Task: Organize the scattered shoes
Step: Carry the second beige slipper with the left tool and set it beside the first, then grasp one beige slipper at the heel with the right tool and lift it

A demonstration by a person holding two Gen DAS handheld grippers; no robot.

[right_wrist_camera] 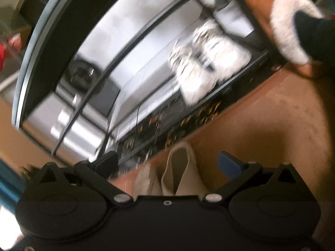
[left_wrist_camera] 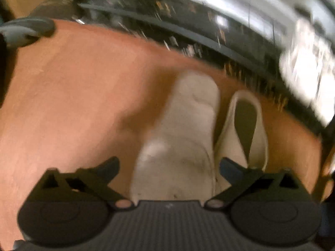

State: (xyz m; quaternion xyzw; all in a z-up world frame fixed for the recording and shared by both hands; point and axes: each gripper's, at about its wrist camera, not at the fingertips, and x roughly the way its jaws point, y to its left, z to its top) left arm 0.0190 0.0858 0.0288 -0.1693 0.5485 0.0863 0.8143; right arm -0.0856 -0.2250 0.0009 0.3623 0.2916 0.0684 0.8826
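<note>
Orange-brown floor fills the near field in both wrist views; both frames are motion-blurred. Beyond it runs a dark speckled strip, then a black-framed glass or mirrored panel with bright reflections.

Count: two beige slip-on shoes, one pair of white sneakers seen at the panel (on a shelf or reflected, cannot tell), one fluffy white slipper with a dark opening at far right, one grey shoe at the far left edge.

Left claw: jaws spread wide, nothing gripped. The left beige shoe lies on the floor between the fingers, toe pointing away, pads not pressing it. The right beige shoe lies just beside it, opening up, by the blue-padded finger.

Right claw: jaws wide apart, empty. The beige shoes lie just below and between its fingers.
</note>
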